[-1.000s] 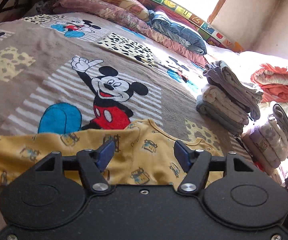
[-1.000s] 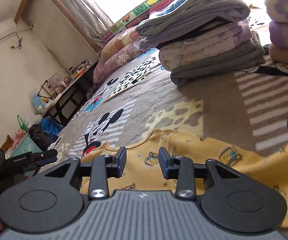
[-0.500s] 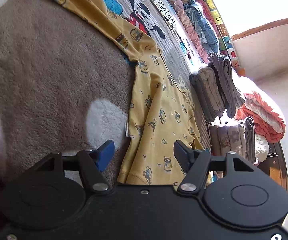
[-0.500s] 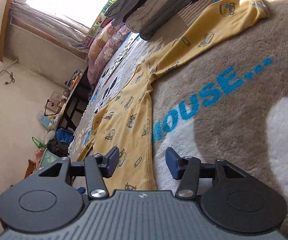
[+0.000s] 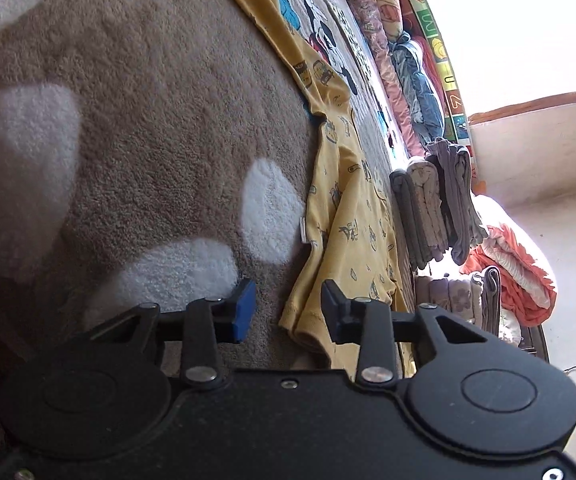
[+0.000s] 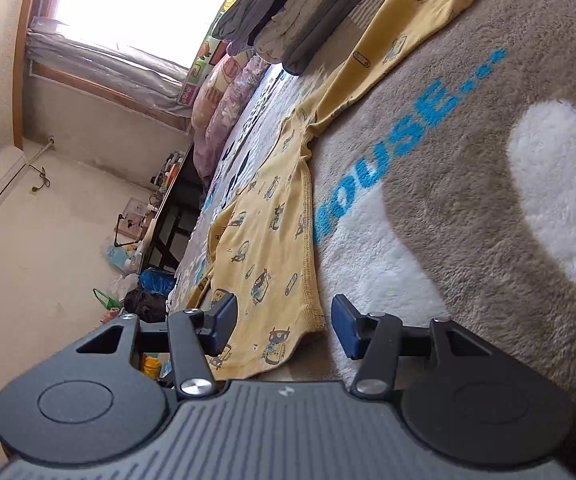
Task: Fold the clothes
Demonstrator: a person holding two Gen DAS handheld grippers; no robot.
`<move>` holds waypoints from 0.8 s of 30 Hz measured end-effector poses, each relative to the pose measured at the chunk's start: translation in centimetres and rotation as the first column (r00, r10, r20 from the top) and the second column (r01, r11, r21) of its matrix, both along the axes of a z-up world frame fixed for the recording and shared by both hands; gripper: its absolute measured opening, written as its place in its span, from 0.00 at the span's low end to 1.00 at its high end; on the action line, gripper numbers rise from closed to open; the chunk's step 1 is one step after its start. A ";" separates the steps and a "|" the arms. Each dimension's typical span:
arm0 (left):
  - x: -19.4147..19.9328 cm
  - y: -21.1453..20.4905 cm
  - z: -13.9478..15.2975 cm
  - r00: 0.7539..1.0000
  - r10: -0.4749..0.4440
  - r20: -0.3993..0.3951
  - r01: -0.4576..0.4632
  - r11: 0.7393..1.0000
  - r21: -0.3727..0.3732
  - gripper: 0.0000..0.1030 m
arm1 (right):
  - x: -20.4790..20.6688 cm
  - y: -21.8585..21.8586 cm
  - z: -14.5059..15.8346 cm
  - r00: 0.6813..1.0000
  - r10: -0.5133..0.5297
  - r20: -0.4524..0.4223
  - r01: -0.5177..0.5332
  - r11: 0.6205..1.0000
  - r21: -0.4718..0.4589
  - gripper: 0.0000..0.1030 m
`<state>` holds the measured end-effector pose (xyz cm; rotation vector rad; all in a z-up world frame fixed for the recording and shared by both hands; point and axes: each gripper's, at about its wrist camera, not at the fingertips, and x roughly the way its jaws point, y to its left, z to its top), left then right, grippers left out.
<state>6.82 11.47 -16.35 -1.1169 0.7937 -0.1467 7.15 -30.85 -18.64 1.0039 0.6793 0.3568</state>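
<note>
A yellow printed child's shirt [image 5: 347, 216] lies spread flat on the brown Mickey Mouse blanket [image 5: 148, 128]. My left gripper [image 5: 288, 310] is open, its jaws either side of the shirt's bottom hem corner, low over the blanket. In the right wrist view the same shirt [image 6: 268, 256] runs away from me, one sleeve [image 6: 415, 12] stretched far. My right gripper [image 6: 284, 326] is open, jaws straddling the other hem corner. Neither gripper holds cloth.
Stacks of folded grey and lilac clothes [image 5: 431, 208] stand beyond the shirt, also in the right wrist view [image 6: 307, 12]. An orange and white heap [image 5: 515, 268] lies past them. Pillows [image 5: 371, 12] line the window wall. A dark table [image 6: 172, 208] stands beside the bed.
Both grippers rolled sideways and dropped from the shirt's neck area to its bottom hem. Each now has a hem corner between open jaws; the right jaws have opened wider.
</note>
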 end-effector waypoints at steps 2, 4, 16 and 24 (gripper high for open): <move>-0.1 -0.2 -0.4 1.000 0.006 0.004 -0.006 1.000 -0.016 0.32 | 0.1 0.5 0.0 1.000 -0.003 0.003 0.003 1.000 -0.027 0.49; -0.1 -0.4 -0.7 1.000 0.007 0.001 -0.007 1.000 -0.022 0.29 | 0.0 0.9 -0.1 1.000 -0.003 0.011 0.004 0.999 -0.036 0.49; 0.5 -1.1 -1.7 1.000 -0.009 0.006 0.009 1.000 0.001 0.08 | -0.3 1.7 -0.3 0.999 -0.003 0.038 0.007 0.995 -0.102 0.42; 0.0 -0.1 1.0 0.992 -0.028 0.125 0.019 0.998 0.066 0.02 | -0.4 1.7 -0.8 0.999 -0.008 0.037 0.013 0.991 -0.132 0.07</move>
